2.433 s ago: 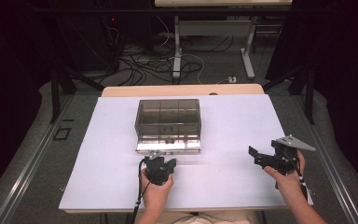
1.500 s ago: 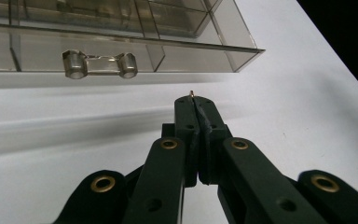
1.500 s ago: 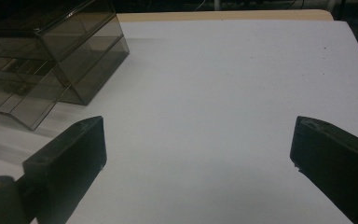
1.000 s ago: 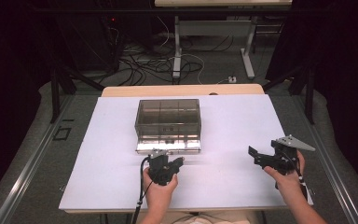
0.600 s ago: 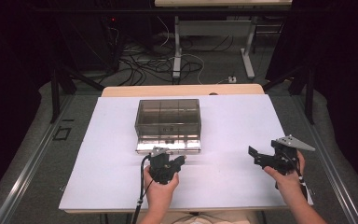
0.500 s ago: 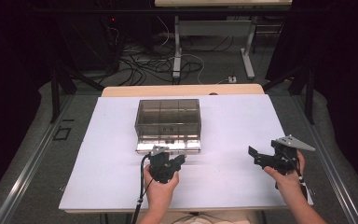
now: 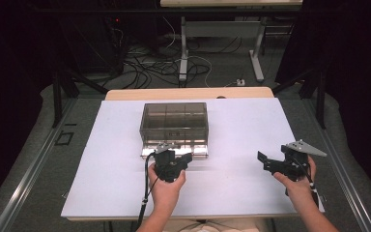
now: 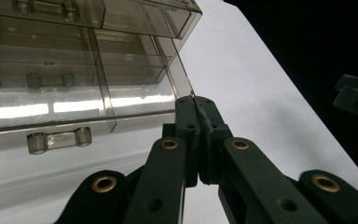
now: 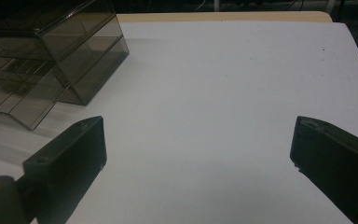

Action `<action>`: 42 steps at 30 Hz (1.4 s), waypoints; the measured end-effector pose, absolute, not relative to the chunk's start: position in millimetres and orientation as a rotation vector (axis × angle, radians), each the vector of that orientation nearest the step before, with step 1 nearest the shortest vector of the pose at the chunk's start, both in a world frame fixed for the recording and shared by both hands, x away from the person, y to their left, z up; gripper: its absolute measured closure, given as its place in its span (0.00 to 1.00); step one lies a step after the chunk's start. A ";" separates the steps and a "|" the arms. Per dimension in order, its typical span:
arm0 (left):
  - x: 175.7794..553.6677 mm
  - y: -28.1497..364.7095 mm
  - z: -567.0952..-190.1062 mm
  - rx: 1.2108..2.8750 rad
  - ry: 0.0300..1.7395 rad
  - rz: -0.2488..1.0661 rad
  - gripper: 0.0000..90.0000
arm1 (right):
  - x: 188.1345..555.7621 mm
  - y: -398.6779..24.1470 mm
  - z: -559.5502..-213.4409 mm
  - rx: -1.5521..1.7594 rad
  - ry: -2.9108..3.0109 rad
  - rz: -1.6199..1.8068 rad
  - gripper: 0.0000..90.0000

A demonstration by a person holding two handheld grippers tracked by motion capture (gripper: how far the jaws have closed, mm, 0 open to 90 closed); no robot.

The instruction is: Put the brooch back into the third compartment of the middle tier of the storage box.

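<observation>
My left gripper (image 8: 196, 103) is pinching its jaws fully together, tips meeting right at the front right corner of the box (image 8: 74, 70), nothing caught between them that I can make out. From the high view, that gripper (image 7: 174, 162) is sitting just in front of the box (image 7: 174, 123), close to its open front flap, with my hand wrapped around it from below and the cable looping down toward me.

My right gripper (image 9: 196, 154) is standing wide, jaws far apart, bare sheet between them and nothing held. From above, it (image 7: 282, 164) is hovering well off to the right, away from the box, grey plate on top.

I'm looking for writing: none that I can read on the box or on either gripper.

The box is smoky, see-through plastic, resting on the white sheet (image 7: 241, 125) toward the far middle of it. I'm seeing inner walls splitting it into compartments; I'm not spotting any contents, only glare on the plastic. A small clear handle (image 8: 59, 140) is sitting on the front edge. The right gripper view is showing the box (image 9: 51, 56) at far left.
</observation>
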State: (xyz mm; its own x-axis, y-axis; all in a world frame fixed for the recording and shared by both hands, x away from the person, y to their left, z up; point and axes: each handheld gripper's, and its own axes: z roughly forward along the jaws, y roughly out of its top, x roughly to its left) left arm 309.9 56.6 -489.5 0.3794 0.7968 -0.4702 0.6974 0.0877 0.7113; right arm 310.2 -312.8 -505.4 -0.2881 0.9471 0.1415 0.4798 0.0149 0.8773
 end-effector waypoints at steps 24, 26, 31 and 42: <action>333.7 53.2 -483.9 1.655 1.355 0.129 1.00 | 310.4 -313.9 -505.0 1.453 1.792 1.220 0.04; 334.5 52.8 -484.0 1.657 1.356 0.124 1.00 | 310.2 -314.2 -504.5 1.459 1.793 1.220 0.04; 339.7 50.2 -485.9 1.655 1.362 0.131 1.00 | 310.1 -314.5 -504.6 1.469 1.787 1.223 0.04; 349.3 45.9 -488.8 1.663 1.374 0.132 1.00 | 311.1 -312.5 -505.3 1.475 1.790 1.236 0.04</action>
State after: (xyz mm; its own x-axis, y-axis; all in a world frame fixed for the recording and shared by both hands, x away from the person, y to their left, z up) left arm 349.3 45.9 -488.8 0.3647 0.8124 -0.4551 0.7109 0.0728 0.6995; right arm 311.1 -312.5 -505.3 -0.2817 0.9462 0.1593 0.4845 -0.0030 0.8748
